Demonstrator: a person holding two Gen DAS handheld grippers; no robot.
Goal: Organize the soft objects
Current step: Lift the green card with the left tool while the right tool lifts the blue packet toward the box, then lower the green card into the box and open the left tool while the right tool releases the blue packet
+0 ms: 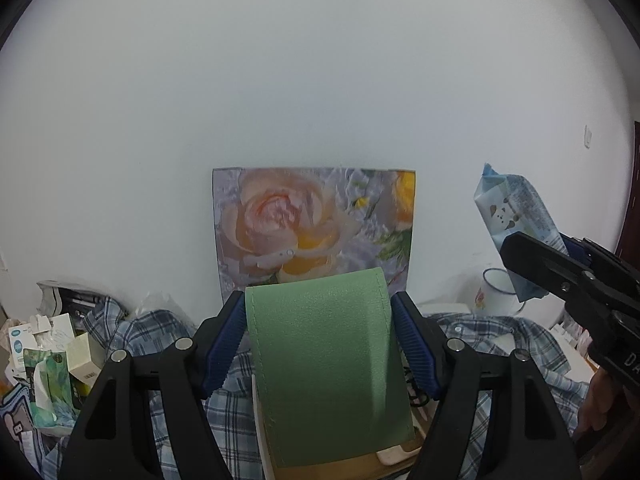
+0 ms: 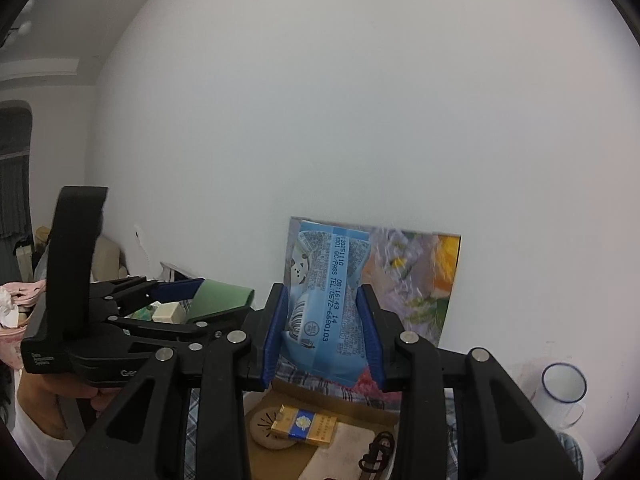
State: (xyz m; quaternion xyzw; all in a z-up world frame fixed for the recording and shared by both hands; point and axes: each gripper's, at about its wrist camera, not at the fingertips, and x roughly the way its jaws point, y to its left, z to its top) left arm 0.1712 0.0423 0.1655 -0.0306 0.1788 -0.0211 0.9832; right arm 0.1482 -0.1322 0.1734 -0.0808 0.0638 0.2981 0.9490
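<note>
We count two grippers, each clamped on one soft item, and we place everything against the single rose picture (image 1: 314, 224) propped on the wall.

The left gripper (image 1: 318, 336) has its ribbed blue pads pressed on both edges of one green pouch (image 1: 326, 360) — flat, grained like faux leather, stitched along its border, rounded at the top. It is held up directly in front of the rose picture's lower edge.

The right gripper (image 2: 326, 328) is closed on one light-blue tissue pack (image 2: 326, 304), a crinkled plastic wrap with a cartoon animal face. It is held in front of the picture's left part in the right wrist view. Printed on it we read "08:16:43 14" and "TEL:0572-6680103".

Below the picture lie one blue-and-white plaid cloth (image 1: 500, 332) and one yellow-and-blue carton (image 2: 306, 426). To its right stands one white enamel mug (image 2: 562, 394) with a blue rim.
</note>
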